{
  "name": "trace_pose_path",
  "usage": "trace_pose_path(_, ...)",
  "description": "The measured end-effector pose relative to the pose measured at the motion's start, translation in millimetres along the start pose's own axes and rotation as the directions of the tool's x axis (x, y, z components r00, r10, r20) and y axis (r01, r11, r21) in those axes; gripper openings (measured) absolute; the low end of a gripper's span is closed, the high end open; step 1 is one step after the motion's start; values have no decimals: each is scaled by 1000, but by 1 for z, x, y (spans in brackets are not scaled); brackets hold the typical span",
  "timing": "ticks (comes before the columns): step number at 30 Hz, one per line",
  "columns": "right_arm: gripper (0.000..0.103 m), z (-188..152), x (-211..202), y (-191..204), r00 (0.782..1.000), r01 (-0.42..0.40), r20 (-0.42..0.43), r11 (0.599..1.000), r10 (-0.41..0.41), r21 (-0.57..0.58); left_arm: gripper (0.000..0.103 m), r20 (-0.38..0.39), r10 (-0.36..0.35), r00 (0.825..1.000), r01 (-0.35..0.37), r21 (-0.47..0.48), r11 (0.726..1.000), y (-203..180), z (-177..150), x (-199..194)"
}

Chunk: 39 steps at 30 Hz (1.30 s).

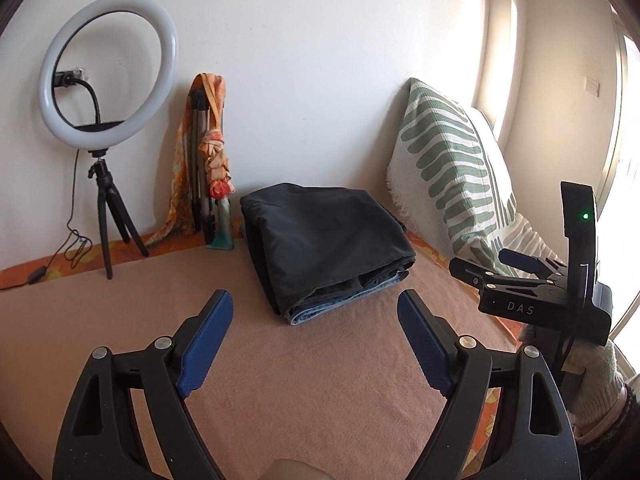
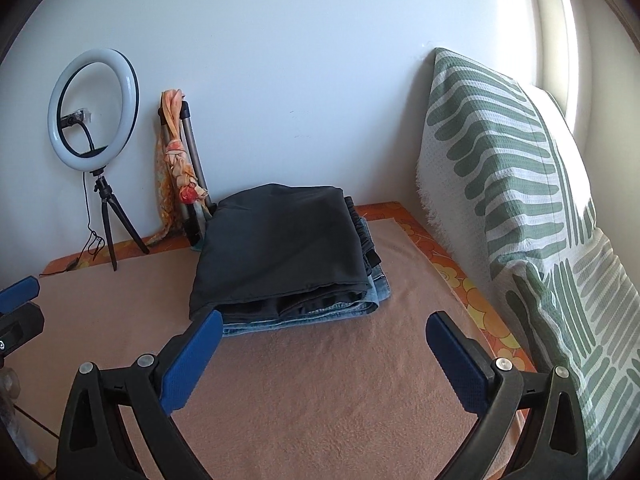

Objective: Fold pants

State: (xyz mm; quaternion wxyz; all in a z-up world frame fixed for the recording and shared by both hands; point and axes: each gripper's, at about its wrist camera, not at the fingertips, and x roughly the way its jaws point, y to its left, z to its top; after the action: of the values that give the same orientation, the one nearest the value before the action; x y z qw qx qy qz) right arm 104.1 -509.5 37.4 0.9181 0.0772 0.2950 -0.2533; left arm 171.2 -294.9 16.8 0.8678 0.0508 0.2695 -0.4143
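- Black pants (image 1: 328, 236), folded into a compact rectangle, lie on top of folded blue jeans (image 1: 344, 304); the stack sits toward the far side of the bed (image 1: 120, 320), near the wall and just beside the striped pillow (image 1: 448, 168).
- Judged from the neat stack, the fold looks complete; the step in hand is to draw clear, and it goes best if no finger catches the top layer.
- Left hand-held gripper (image 1: 316, 340): fingers spread wide, nothing between them, angled down at the bed short of the stack.
- Right hand-held gripper (image 2: 324, 360): spread fully, empty, pointing down near the stack's front edge.
- A gloved hand (image 1: 596, 380) carries the right tool.
- Behind: ring light (image 1: 108, 60) on its tripod.
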Motion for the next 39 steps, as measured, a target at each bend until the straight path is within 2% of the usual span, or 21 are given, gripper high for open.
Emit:
trace_pose_path(8,103,-6,-6,2,1000,-10,14,1000,10,8,85,3,33,999,-34,28,999,-3,-7,-4)
trace_pose_path(11,103,-7,-9,4,1000,-14,23,1000,14,3,93,8,71,997,-71,36,997,-3,-7,-4)
trace_pose_path(21,103,-8,-9,1,999,-20,28,1000,19,24,100,6,76,997,-76,25,997,-2,-10,-6)
trace_pose_path(39,103,-7,-5,4,999,-19,26,1000,18,22,100,-2,77,997,-77,39,996,-4,-11,-5)
